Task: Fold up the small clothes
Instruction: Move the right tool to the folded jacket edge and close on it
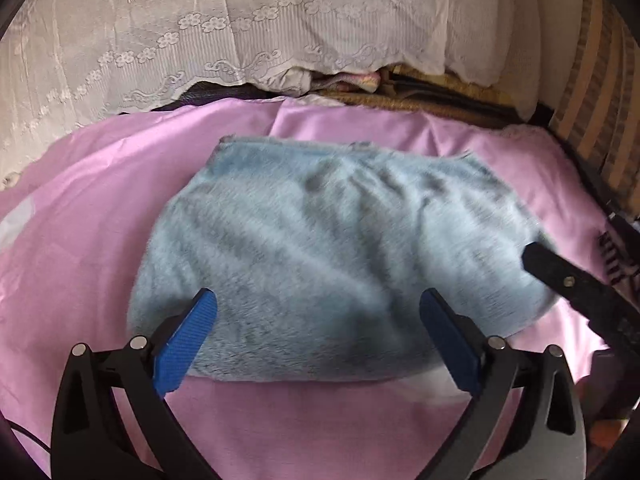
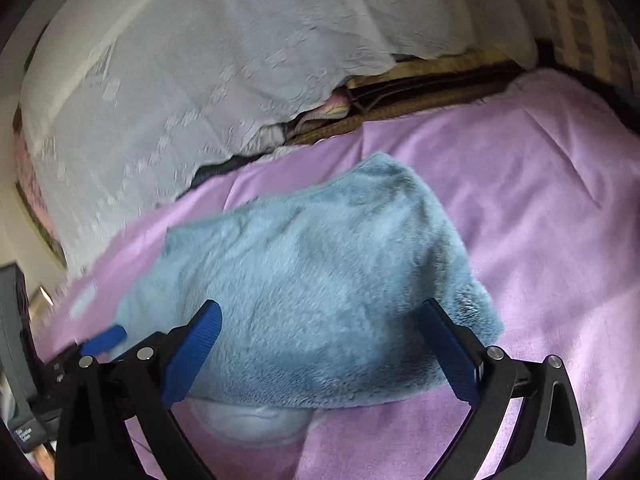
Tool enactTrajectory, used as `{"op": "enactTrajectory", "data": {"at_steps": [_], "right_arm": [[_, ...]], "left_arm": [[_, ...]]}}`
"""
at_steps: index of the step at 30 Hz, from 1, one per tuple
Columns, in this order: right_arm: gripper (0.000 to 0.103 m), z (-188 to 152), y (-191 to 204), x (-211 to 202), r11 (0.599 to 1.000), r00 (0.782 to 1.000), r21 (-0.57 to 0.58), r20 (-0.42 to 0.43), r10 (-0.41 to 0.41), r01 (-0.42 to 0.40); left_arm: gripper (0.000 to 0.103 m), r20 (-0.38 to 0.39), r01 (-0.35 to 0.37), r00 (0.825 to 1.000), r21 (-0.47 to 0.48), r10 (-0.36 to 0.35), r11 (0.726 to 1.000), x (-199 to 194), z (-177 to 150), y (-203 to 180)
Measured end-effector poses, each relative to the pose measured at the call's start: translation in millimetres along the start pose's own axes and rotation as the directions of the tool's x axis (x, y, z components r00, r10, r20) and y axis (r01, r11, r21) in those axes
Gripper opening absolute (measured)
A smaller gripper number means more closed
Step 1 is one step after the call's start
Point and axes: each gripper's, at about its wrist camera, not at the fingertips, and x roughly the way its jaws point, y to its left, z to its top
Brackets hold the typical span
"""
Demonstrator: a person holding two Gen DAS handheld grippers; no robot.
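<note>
Soft daylight glows through the lace curtain (image 1: 240, 32) beyond my claws; motion blur smears the fluffy blue garment (image 1: 340, 248), and fisheye bending darkens every edge.

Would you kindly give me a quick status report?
Both tongs, left and right, open, empty. Blue fleece garment lying on pink sheet. Nothing in the way.

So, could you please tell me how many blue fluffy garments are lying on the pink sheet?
1: the blue fluffy garment lies mid-sheet on the pink sheet, just ahead of both open grippers. Others may be hidden under the white lace cover behind.
</note>
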Motion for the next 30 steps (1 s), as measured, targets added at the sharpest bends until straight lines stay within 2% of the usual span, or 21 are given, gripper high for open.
{"op": "enactTrajectory", "data": {"at_steps": [2,4,5,6,10,12,14,17,18,20,22,23,25,30], "right_arm": [[0.1,3.5,-14.9,1.6,0.995,0.998,0.081,-0.006,0.064,-0.063],[0.1,5.9,-24.4,0.8,0.985,0.993,0.132,0.001,0.116,-0.115],[0.1,7.7,-28.7,-0.4,0.978,0.99,0.156,0.006,0.142,-0.141],[0.1,9.7,-33.8,-2.1,0.967,0.985,0.186,0.014,0.173,-0.172],[0.1,18.2,-57.0,-7.9,0.904,0.956,0.316,0.051,0.288,-0.289],[0.1,19.5,-74.1,-9.2,0.856,0.943,0.403,0.072,0.324,-0.325],[0.1,14.8,-93.7,-12.0,0.789,0.929,0.501,0.096,0.358,-0.355],[0.1,3.4,-116.1,-13.1,0.668,0.901,0.628,0.132,0.414,-0.399],[0.1,-0.3,-119.9,-13.3,0.64,0.893,0.652,0.137,0.428,-0.407],[0.1,-7.5,-122.7,-13.7,0.614,0.886,0.679,0.121,0.447,-0.402],[0.1,-13.8,-121.2,-15.3,0.609,0.884,0.689,0.104,0.455,-0.394],[0.1,-16.1,-118.4,-16.6,0.619,0.887,0.686,0.086,0.454,-0.383],[0.1,-19.3,-110.0,-19.8,0.658,0.896,0.663,0.044,0.442,-0.357],[0.1,-23.6,-88.0,-13.8,0.796,0.932,0.554,-0.092,0.35,-0.244]], "left_arm": [[0.099,-0.004,-0.011,1.0,0.01,0.011,1.0,3.8,5.3,-9.3],[0.099,-0.058,-0.092,0.994,0.059,0.095,0.994,27.3,4.6,-20.5],[0.099,-0.091,-0.135,0.985,0.102,0.144,0.986,45.7,-3.0,-26.1],[0.099,-0.079,-0.153,0.983,0.127,0.163,0.98,51.6,-6.7,-29.8],[0.099,-0.058,-0.144,0.987,0.109,0.15,0.984,44.3,-7.6,-26.6],[0.099,-0.046,-0.122,0.991,0.089,0.127,0.989,38.9,-9.2,-23.0],[0.099,-0.038,-0.093,0.995,0.064,0.096,0.994,34.4,-10.4,-17.6],[0.099,-0.035,-0.077,0.996,0.052,0.079,0.996,32.1,-11.7,-14.9],[0.099,-0.035,-0.079,0.996,0.053,0.081,0.995,32.6,-11.7,-15.6],[0.099,-0.036,-0.086,0.995,0.06,0.088,0.995,33.9,-11.5,-17.2],[0.099,-0.036,-0.084,0.996,0.059,0.087,0.995,34.0,-11.4,-16.9],[0.099,-0.036,-0.083,0.996,0.058,0.085,0.995,33.9,-11.3,-16.7],[0.099,-0.036,-0.083,0.996,0.058,0.085,0.995,34.0,-11.0,-16.2],[0.099,-0.036,-0.083,0.996,0.058,0.085,0.995,33.6,-11.4,-16.1]]}}
